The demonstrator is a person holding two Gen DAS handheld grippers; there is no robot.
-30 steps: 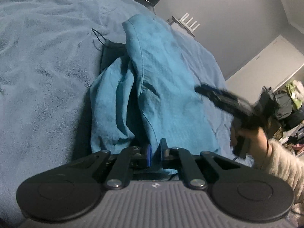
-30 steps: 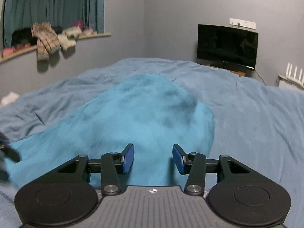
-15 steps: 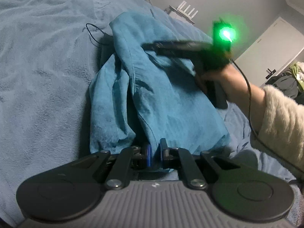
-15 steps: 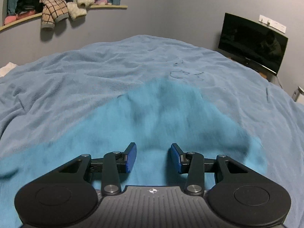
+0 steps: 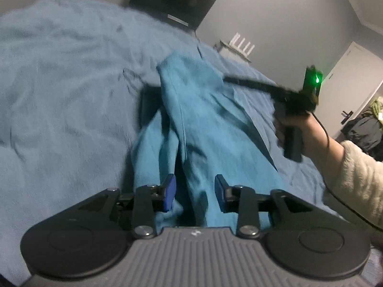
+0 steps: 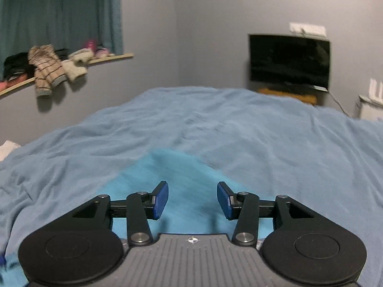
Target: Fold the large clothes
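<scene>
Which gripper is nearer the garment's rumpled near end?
Left. The left gripper straddles the teal garment there, pads apart; the right gripper hovers above its far end.

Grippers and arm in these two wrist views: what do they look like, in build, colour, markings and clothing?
Both the left gripper and the right gripper have black linkage arms, blue pads, silver pivot screws, two round black discs and a ribbed grey body with a small emblem. From the side, the right one shows a black handle, a green light and a black cable. The sleeve is cream and fluffy.
</scene>
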